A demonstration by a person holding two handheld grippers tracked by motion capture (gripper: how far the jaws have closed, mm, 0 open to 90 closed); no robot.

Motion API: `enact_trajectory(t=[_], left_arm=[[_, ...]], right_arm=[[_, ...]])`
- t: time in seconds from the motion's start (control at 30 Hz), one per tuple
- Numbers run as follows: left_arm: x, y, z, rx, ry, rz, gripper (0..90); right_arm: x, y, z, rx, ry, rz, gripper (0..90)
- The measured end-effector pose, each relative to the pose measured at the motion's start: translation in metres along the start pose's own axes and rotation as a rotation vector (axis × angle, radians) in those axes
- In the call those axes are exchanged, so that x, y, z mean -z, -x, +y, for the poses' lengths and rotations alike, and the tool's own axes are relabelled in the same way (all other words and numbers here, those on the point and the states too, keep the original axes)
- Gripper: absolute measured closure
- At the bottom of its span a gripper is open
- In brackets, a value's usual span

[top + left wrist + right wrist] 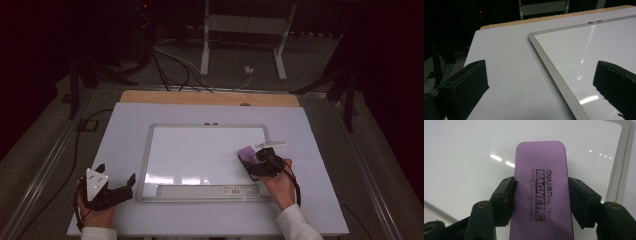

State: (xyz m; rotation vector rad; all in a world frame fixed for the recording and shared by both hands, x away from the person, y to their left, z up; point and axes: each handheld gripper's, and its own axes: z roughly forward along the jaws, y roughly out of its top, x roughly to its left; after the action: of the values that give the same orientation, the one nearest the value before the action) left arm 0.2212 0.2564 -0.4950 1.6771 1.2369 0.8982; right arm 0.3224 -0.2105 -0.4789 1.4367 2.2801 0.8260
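- High view: whiteboard (200, 155) lies flat on the white table (125, 130), silver frame, tray strip along its near edge.
- High view: right gripper (259, 163) sits over the board's right part, near the right frame edge, held by the right hand (280, 182). Purple eraser (248, 155) sticks out from its jaws toward the board's middle.
- High view: left gripper (116, 184) rests on the table just off the board's near left corner, left hand (97, 212) behind it, grey three-cornered plate on top. Jaws spread, nothing between them.
- Left gripper view: both black jaws stand wide apart; bare table under the left one, board corner and frame (554, 72) running between them. Right jaw overlaps the board surface; contact hard to judge from this angle.
- Right gripper view: jaws pinch the eraser (541, 195) across its long sides, one pad on each. Label reads "MAGNETIC WHITE BOARD ERASER". Eraser looks flat against the whiteboard (469, 165), probably touching it, with the right frame edge just beside it.
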Motion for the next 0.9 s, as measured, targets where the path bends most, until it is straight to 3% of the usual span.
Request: enact_trajectory(t=[0.3, 0.47, 0.67, 0.8, 0.9], left_arm=[[-0.001, 0.001, 0.0, -0.007, -0.007, -0.004, 0.5], [-0.001, 0.001, 0.0, -0.004, -0.004, -0.002, 0.5], [0.0, 0.001, 0.0, -0.004, -0.004, -0.002, 0.5], [0.0, 0.001, 0.0, -0.005, -0.004, -0.002, 0.5], [0.0, 0.001, 0.0, -0.004, -0.004, -0.002, 0.5]], right_arm=[[0.0, 0.002, -0.011, -0.016, -0.021, 0.022, 40.9], [0.002, 0.003, -0.01, -0.018, 0.002, 0.023, 37.2], [0.017, -0.011, -0.009, 0.061, 0.085, -0.01, 34.1], [0.015, -0.016, -0.012, 0.106, 0.065, -0.021, 34.3], [0.01, -0.012, -0.016, 0.102, 0.041, -0.028, 35.0]])
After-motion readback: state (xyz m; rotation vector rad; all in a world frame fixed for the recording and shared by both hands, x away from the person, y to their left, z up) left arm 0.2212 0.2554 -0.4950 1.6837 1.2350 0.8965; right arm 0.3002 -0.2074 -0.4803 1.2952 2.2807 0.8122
